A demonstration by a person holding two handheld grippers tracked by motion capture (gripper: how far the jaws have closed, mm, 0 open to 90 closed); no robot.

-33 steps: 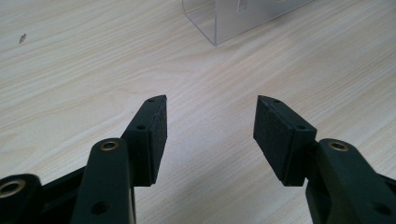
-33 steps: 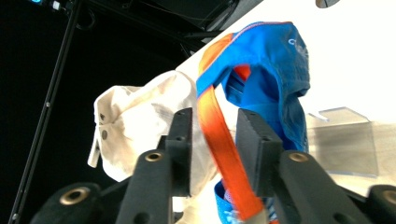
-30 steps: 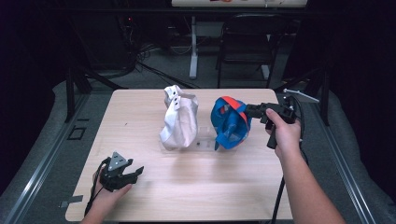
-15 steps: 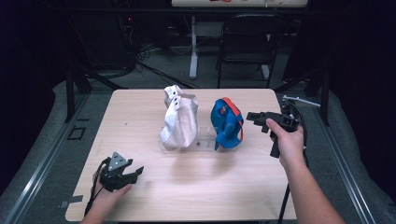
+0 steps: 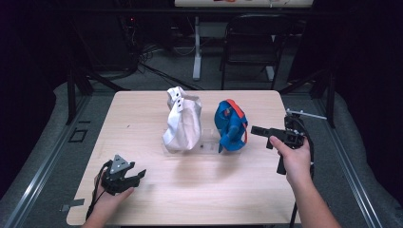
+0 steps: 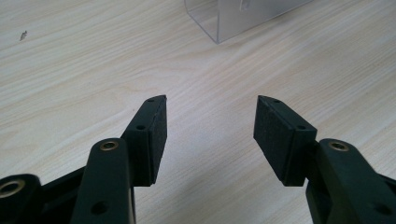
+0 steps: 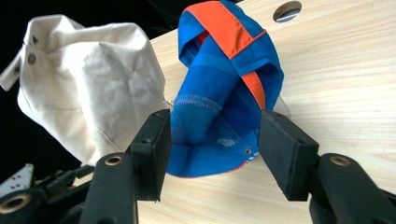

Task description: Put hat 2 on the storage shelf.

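Note:
A blue mesh cap with an orange band (image 5: 231, 126) hangs over a clear stand at the table's middle right. A cream cloth cap (image 5: 183, 124) hangs on the stand beside it, to the left. My right gripper (image 5: 255, 129) is held just right of the blue cap, apart from it and pointing at it. In the right gripper view its jaws stand open with the blue cap (image 7: 219, 88) beyond them and the cream cap (image 7: 88, 79) at left. My left gripper (image 5: 139, 175) rests near the front left edge; the left gripper (image 6: 210, 121) is open over bare wood.
The wooden table (image 5: 142, 114) has a round cable hole (image 7: 287, 10) at its far side. A corner of the clear stand (image 6: 233, 18) lies ahead of the left gripper. A chair (image 5: 249, 42) and cables are on the floor beyond the table.
My right gripper has drawn back to the right, away from the blue cap, which has settled on its stand. The left gripper has not moved.

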